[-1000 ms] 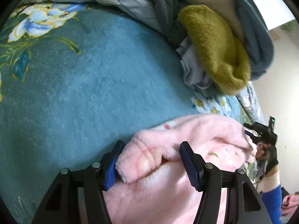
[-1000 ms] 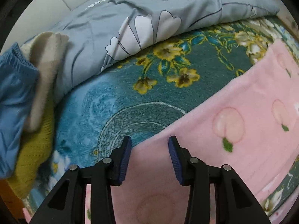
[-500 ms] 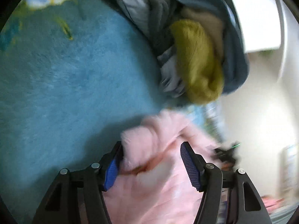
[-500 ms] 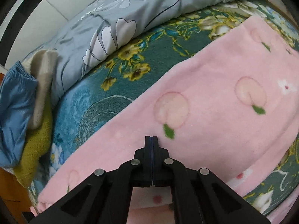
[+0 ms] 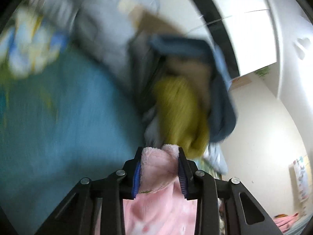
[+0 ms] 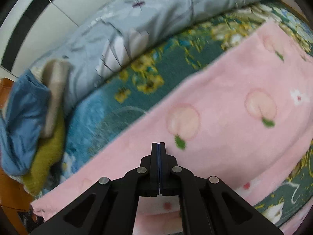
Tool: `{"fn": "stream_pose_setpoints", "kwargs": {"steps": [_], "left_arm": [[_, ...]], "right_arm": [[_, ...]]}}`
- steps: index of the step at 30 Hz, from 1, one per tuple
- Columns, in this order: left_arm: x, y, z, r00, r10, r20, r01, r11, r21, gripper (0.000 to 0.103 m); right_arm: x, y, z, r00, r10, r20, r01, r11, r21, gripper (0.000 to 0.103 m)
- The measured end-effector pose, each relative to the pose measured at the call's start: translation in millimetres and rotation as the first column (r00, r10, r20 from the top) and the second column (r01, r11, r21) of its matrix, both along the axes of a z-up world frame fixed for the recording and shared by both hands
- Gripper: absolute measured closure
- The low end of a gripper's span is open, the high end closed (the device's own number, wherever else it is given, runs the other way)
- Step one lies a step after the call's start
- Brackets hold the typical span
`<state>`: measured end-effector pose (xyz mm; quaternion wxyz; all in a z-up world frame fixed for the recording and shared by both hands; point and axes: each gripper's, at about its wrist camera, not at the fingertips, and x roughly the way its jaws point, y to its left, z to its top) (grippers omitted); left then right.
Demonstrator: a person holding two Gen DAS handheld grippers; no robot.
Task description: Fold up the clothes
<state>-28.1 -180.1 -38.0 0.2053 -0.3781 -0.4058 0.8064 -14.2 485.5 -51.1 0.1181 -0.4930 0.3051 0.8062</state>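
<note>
A pink fleece garment (image 6: 225, 137) printed with peaches lies spread across the teal flowered bedspread (image 6: 176, 68). My right gripper (image 6: 158, 144) hovers over its near part, jaws shut pad to pad; no cloth shows between them. In the blurred left wrist view, a bunched fold of the same pink fleece (image 5: 158, 166) fills the gap of my left gripper (image 5: 159, 152). Its jaws are closing, and both blue pads (image 5: 137, 174) press on the bunch. More pink cloth hangs below the fingers.
A pile of clothes sits at the bed's end: a mustard knit (image 5: 180, 107) and a blue garment (image 5: 221, 101), also seen as the knit (image 6: 47, 156) and blue cloth (image 6: 21, 117). A grey flowered quilt (image 6: 156, 19) lines the far side. Wooden furniture (image 6: 7, 186) stands at left.
The left jaws narrowed onto the pink bunch and rose, turning toward the clothes pile and wall. The right gripper shut and shifted over the pink garment, then held still.
</note>
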Motion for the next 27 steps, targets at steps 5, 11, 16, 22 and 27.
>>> {"fn": "stream_pose_setpoints", "kwargs": {"steps": [5,11,16,22,27], "left_arm": [[-47,11,-12,0.996,0.041,0.081,-0.028,0.987,-0.159,0.069],[-70,13,-49,0.97,0.09,0.226,-0.038,0.974,-0.224,0.068],[-51,7,-41,0.972,0.102,0.213,-0.054,0.974,-0.221,0.048],[4,20,1,0.986,0.156,0.061,-0.116,0.898,-0.425,0.04],[25,51,8,0.996,0.081,0.041,-0.054,0.888,-0.456,0.039]], "right_arm": [[-8,5,7,0.999,-0.02,-0.037,0.021,1.0,0.019,0.103],[-9,27,7,0.996,-0.062,-0.066,0.064,0.998,0.023,0.103],[-1,53,15,0.992,-0.076,-0.102,0.082,0.995,0.053,0.103],[-1,84,6,0.994,-0.09,-0.064,0.094,0.994,0.05,0.082],[-21,84,-12,0.993,-0.113,-0.042,0.113,0.994,0.008,0.072]]}}
